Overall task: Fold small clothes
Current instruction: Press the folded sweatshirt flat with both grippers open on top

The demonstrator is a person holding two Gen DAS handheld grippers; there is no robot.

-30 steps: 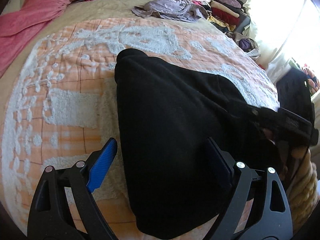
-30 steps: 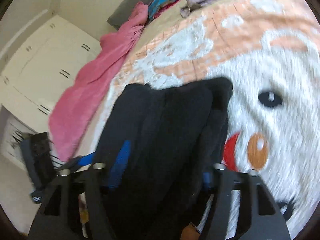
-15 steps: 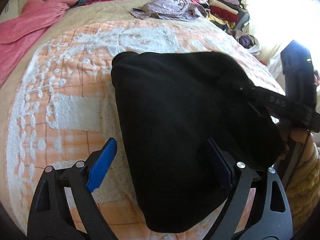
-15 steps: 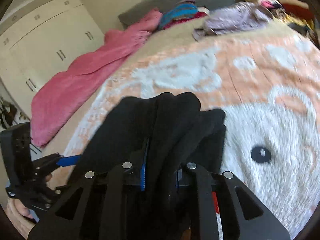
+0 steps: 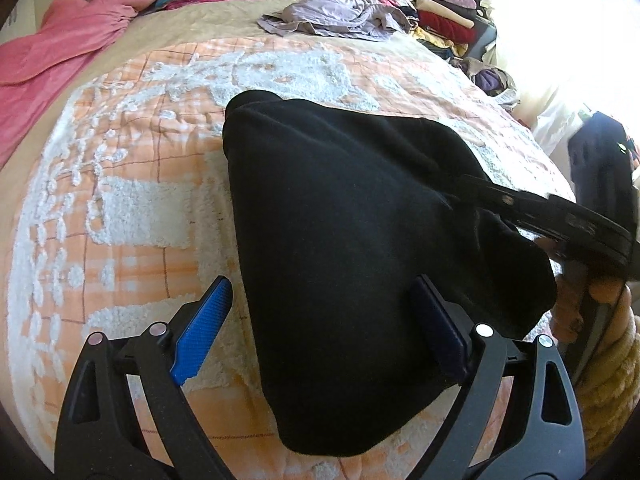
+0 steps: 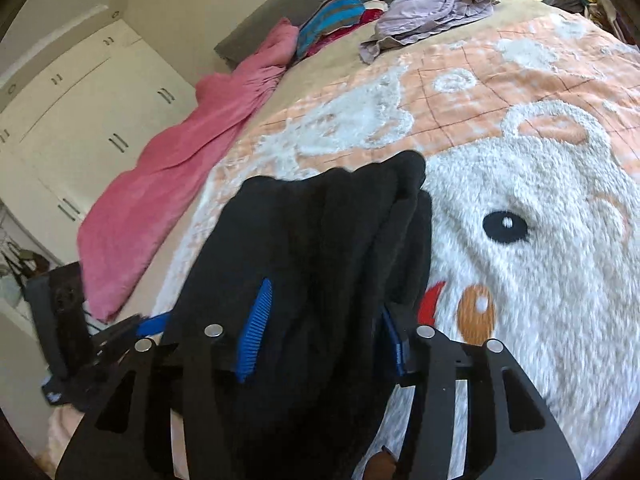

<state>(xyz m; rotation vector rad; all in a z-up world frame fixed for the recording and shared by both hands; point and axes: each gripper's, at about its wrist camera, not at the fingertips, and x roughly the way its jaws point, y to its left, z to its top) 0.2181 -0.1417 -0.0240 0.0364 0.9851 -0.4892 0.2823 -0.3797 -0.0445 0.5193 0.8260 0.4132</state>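
While the black garment (image 5: 360,248) lies doubled over at centre frame on the bed's bear blanket (image 5: 132,208), my right claw (image 6: 324,332) has just been opening, cloth between its pads but no longer pinched. My left claw (image 5: 320,328) gapes wide, empty, straddling the near edge. Judged midway: one fold made, more due. Layer count unreadable; lilac heap (image 5: 340,20) waits upper right.

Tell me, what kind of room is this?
Most likely a bedroom: a bed with an orange teddy-bear blanket, white wardrobe doors beside it, and folded clothes stacked at its far end.
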